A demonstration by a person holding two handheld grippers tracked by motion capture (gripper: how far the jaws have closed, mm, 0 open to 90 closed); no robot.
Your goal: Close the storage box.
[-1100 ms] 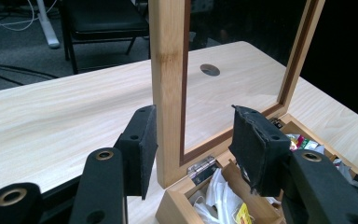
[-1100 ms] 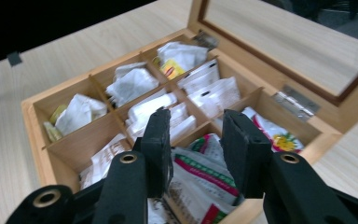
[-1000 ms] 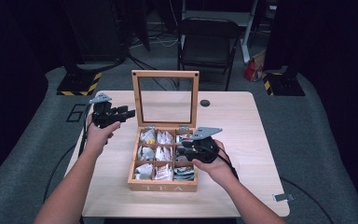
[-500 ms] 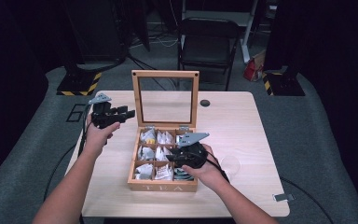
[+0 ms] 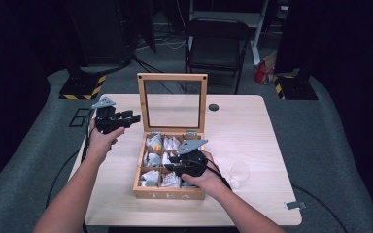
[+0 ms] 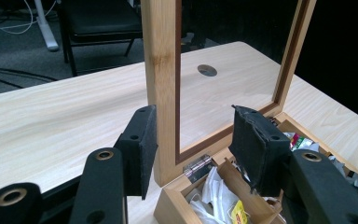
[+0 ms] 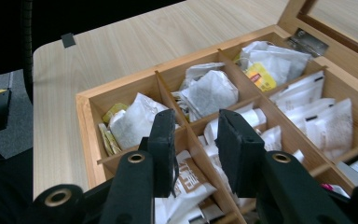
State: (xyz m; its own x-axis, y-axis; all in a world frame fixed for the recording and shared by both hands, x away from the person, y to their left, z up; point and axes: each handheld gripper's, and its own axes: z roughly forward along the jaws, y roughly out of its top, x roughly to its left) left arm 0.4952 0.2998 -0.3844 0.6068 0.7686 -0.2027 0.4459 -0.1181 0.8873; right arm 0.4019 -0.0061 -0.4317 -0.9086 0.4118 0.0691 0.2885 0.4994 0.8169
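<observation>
The wooden tea box (image 5: 169, 194) sits near the middle of the worktop (image 5: 252, 145), a little toward my side, with its glass-paned lid (image 5: 172, 103) standing upright at the box's 12 o'clock edge. The box is split into small compartments packed with tea bags (image 7: 205, 91): white paper sachets, one with a yellow tag (image 7: 261, 75) in the far corner by the hinge (image 7: 310, 41).

My right gripper (image 5: 174, 163) hovers over the box's front-centre compartments, tilted down into them. In the right gripper view its jaws stand a narrow gap apart, holding nothing, straddling the divider (image 7: 179, 133) between two compartments, with sachets just below the pads (image 7: 166, 140).

My left gripper (image 5: 131, 118) is at about 10 o'clock from the box, raised above the worktop just beside the lid's left upright. In the left gripper view its jaws are spread wide and empty, the lid's wooden frame post (image 6: 163, 84) seen between them but farther off, not touched.

At about 3 o'clock from the box a clear glass (image 5: 239, 174) stands on the worktop. A dark round grommet (image 5: 213, 107) lies at 1 o'clock, beyond the lid.
</observation>
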